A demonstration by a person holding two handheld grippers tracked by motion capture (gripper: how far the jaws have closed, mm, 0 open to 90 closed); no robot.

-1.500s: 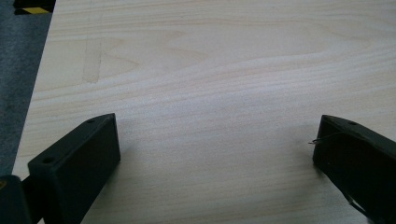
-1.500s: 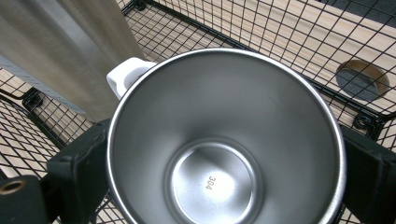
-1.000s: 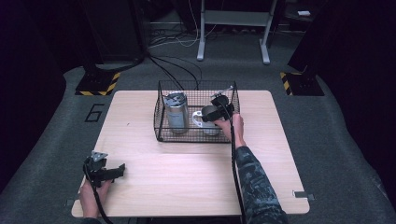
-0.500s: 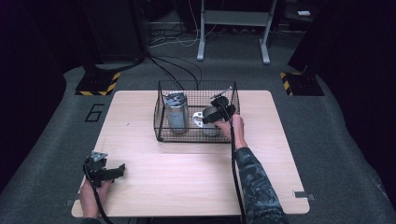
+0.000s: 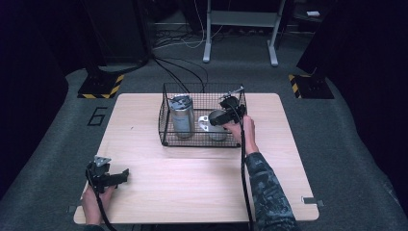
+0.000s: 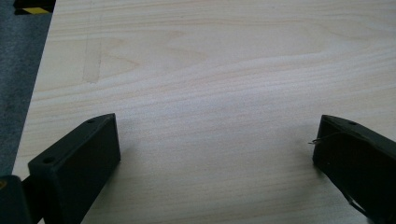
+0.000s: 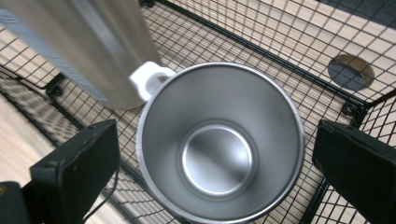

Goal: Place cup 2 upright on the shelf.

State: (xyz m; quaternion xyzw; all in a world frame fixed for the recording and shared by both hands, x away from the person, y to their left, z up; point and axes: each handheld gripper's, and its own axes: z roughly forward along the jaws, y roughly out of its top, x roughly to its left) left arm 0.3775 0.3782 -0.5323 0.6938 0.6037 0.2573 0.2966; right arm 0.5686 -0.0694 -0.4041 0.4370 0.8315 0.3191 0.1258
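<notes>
While left gripper (image 5: 122, 174) rests low at table (image 5: 192, 192) near corner, jaws wide, empty, right gripper (image 5: 217, 119) hangs over cup (image 7: 219, 142) inside basket (image 5: 166, 118), jaws spread, gripping nothing; forearm stretched forward.

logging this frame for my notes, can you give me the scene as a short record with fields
surface: wooden table
container: black wire basket at the far middle of the table
in basket: steel cup, upright, open and empty, with a white handle; tall steel canister beside it
right hand-held gripper: open, above the steel cup, jaws either side of its rim, not touching
left hand-held gripper: open, over bare table at the near left corner, holding nothing
</notes>
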